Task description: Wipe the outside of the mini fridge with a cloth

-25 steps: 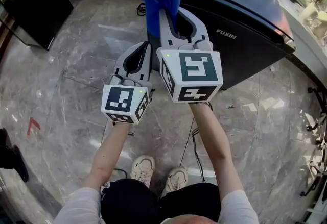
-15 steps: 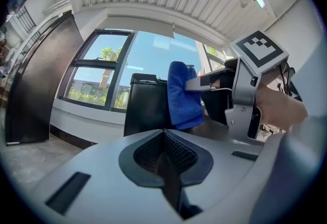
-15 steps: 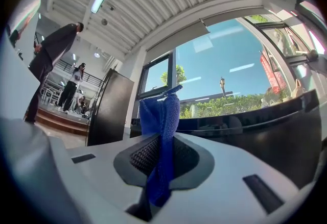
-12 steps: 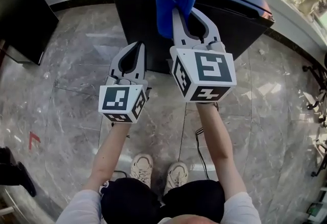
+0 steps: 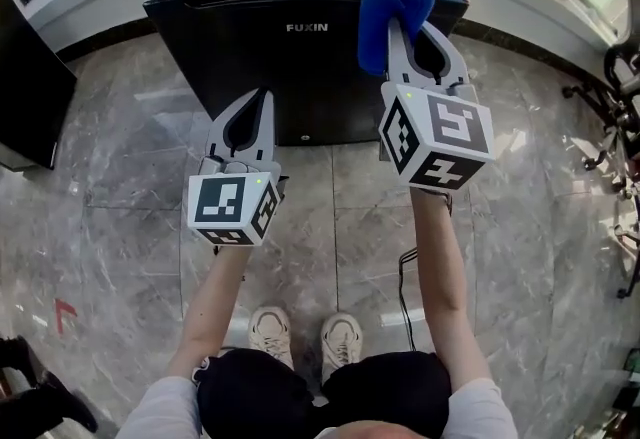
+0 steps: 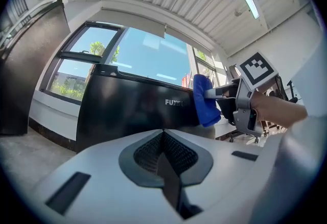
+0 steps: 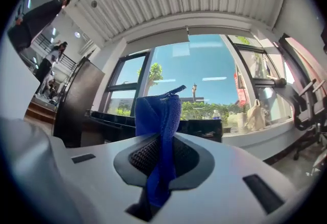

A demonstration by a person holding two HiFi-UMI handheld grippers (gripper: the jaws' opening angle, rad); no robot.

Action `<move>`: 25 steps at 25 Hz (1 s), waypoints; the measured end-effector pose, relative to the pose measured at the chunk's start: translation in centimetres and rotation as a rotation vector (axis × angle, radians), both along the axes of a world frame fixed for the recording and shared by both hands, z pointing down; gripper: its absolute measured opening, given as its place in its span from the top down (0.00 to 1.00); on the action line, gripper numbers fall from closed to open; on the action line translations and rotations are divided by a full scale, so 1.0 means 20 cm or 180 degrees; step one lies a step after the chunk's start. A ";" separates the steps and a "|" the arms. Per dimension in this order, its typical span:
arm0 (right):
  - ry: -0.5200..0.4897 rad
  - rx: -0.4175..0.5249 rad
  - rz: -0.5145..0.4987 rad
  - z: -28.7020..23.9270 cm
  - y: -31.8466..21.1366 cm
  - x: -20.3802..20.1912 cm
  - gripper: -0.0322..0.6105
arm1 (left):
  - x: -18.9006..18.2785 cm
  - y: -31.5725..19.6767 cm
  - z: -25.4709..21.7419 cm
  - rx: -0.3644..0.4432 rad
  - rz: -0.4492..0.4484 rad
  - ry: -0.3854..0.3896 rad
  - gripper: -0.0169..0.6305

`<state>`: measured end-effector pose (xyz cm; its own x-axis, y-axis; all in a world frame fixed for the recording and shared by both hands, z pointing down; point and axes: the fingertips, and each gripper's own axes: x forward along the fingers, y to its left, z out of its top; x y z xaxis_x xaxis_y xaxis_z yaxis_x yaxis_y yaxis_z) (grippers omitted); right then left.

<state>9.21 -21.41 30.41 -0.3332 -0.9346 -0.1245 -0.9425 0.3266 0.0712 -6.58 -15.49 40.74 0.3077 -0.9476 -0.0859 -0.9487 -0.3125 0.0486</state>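
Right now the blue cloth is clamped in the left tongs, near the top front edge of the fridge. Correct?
No, wrong side: the right gripper view shows the blue cloth clamped in the right tongs, near the top front edge of the fridge.

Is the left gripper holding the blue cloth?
No, the blue cloth is clamped in the right gripper, and the left gripper is shut on nothing.

Strong daylight pours through the tall glass windows (image 6: 148, 59), backlighting the blue fabric cloth (image 7: 159, 116) and leaving the front of the glossy black mini fridge (image 5: 300, 77) dark, with a pale sheen on its top. The polished grey marble floor (image 5: 120, 177) carries soft reflections and faint shadows. Both gripper views bend strongly toward black corners, and the near jaws look soft.
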 end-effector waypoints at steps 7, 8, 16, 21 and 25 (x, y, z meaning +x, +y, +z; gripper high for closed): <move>-0.0162 -0.0076 0.0615 0.01 -0.09 0.43 0.86 | 0.00 -0.01 0.00 0.0001 0.0008 0.0006 0.97; -0.0193 -0.0084 0.0666 0.01 -0.09 0.47 0.86 | 0.01 -0.01 0.00 -0.0001 0.0012 -0.0001 0.97; -0.0328 -0.0101 0.0890 0.02 -0.15 0.62 0.86 | -0.05 -0.01 0.02 -0.0022 -0.0056 -0.0009 0.97; -0.0520 -0.0030 0.0772 -0.03 0.01 0.60 0.86 | -0.10 0.00 0.02 -0.0018 -0.0159 -0.0002 0.97; -0.0679 0.0075 0.0153 -0.08 0.18 0.30 0.86 | -0.19 -0.01 0.06 -0.0065 -0.0276 0.0024 0.97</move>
<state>15.23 -17.73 28.74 -0.2522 -0.9447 -0.2095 -0.9515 0.2816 -0.1243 -10.42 -15.62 41.95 0.2238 -0.9722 -0.0684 -0.9717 -0.2281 0.0615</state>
